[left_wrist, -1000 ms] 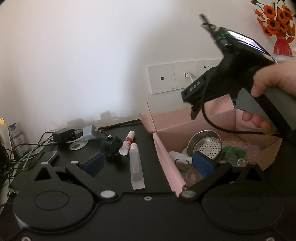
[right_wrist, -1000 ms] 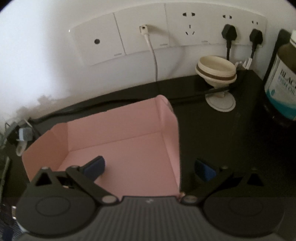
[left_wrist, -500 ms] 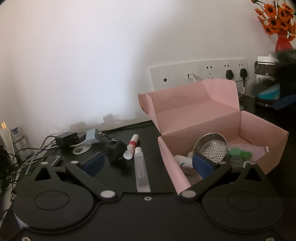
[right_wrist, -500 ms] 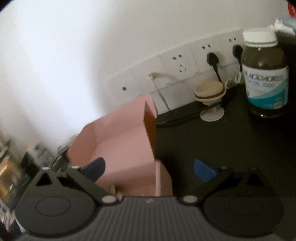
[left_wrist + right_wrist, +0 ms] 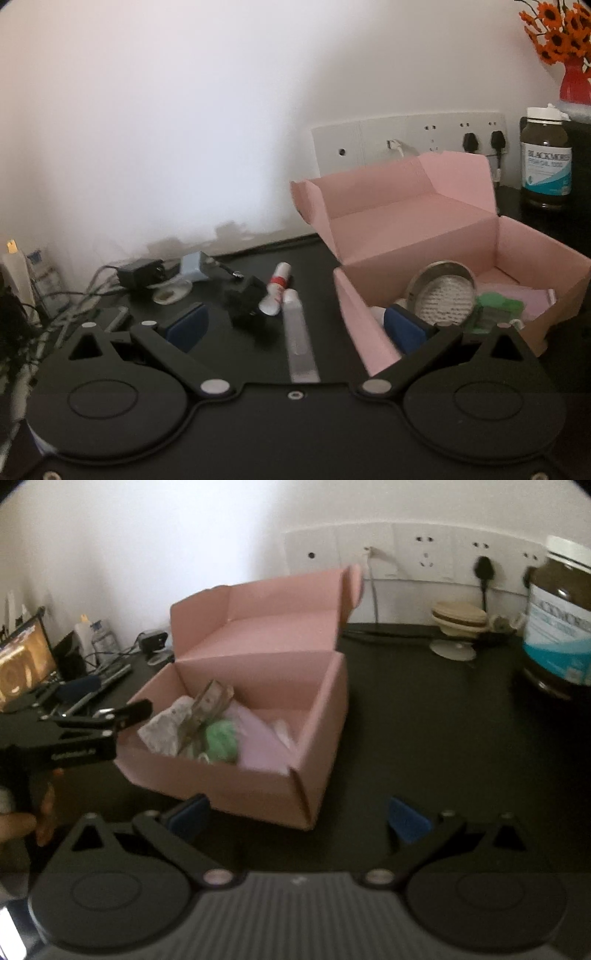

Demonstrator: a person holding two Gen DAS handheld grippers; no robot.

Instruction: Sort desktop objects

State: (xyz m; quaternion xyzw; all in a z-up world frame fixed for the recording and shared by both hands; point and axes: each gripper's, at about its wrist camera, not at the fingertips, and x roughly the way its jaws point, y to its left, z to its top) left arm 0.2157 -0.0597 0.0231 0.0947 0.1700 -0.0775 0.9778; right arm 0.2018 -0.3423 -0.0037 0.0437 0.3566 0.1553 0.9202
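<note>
Pink cardboard box [image 5: 424, 236] sitting lid-open on black desk [image 5: 424, 738], metal strainer [image 5: 441, 293] and green item [image 5: 496, 308] lying inside. Clear tube [image 5: 299, 338], red-banded tube [image 5: 276, 288] and black clip [image 5: 245, 301] lying left of box. Left gripper [image 5: 295, 325] hovering wide, empty. Right gripper [image 5: 299, 814] spreading wide, empty, near box's front corner.

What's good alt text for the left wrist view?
An open pink box sits on a black desk, holding a metal strainer and green item. Left of it lie two tubes and chargers. The open left gripper holds nothing.
</note>
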